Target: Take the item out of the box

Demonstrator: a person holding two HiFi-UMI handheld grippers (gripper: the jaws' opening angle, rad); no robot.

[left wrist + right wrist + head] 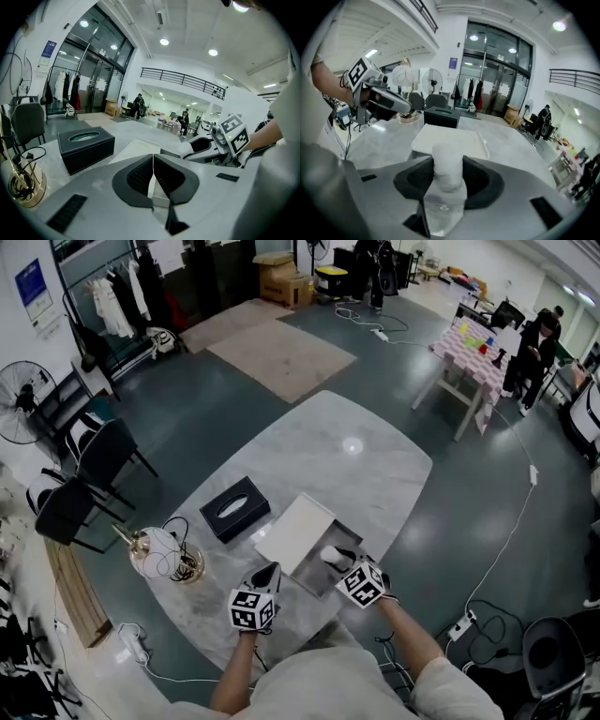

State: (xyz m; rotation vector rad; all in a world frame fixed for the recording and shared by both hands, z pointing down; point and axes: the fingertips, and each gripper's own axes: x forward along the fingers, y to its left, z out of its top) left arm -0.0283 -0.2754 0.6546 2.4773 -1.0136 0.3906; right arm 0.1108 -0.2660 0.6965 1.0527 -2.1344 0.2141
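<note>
R tongs (pixel 449 183) clamped on white item (pixel 447 161), long axis upright btwn jaws, at open near end of box (pixel 317 581); lid (pixel 296 530) covers the far part. L tongs (pixel 153 177) closed, empty, just left of box. Exit path: up, towards R side.

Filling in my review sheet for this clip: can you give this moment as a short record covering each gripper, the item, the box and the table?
left gripper: jaws together, by the box's near side
right gripper: jaws shut on the white item
white item: upright between the jaws, at the open box
box: grey, open; white lid lies flat beside it
table: marble; black tissue box left of the lid
</note>
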